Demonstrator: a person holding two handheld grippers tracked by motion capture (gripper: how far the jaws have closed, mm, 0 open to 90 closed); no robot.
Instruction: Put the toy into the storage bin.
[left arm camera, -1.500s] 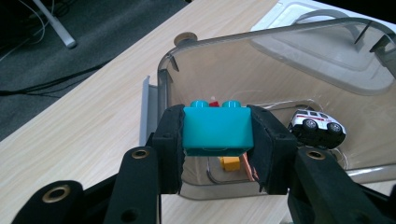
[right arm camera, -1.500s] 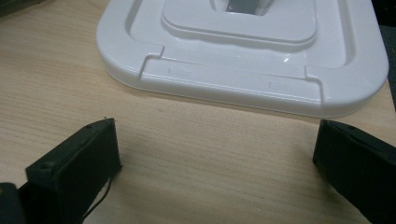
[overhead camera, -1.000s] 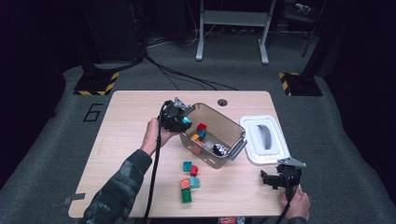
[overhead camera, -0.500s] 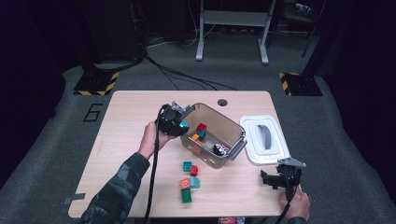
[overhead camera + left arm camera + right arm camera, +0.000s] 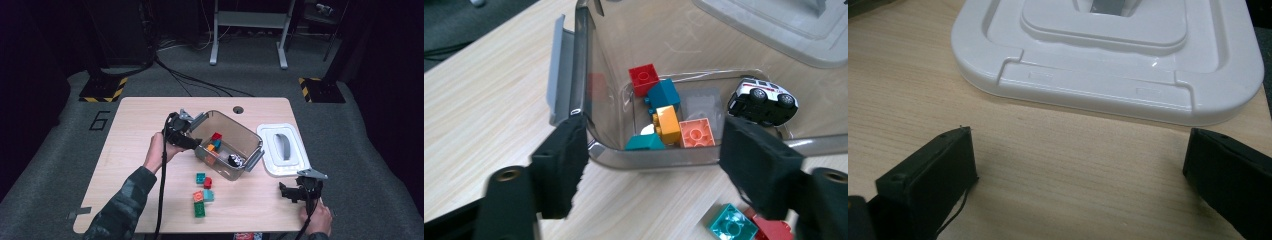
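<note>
My left gripper point(image 5: 192, 144) sits at the near-left corner of the clear bin point(image 5: 250, 141), and its jaws have just been opening; they now stand spread with nothing pinched between them. In the left gripper view the bin's corner lies between the jaws, apart from both pads. Inside the bin I see a red brick point(image 5: 643, 78), a dark teal brick point(image 5: 664, 94), a yellow brick point(image 5: 667, 123), an orange brick point(image 5: 696, 132) and a toy car point(image 5: 763, 99). Five loose bricks point(image 5: 202, 188) lie on the table point(image 5: 130, 125) just in front of the bin. My right gripper point(image 5: 290, 192) rests near the table's front right edge, jaws spread wide and empty, with the white lid point(image 5: 1108, 60) just beyond them.
</note>
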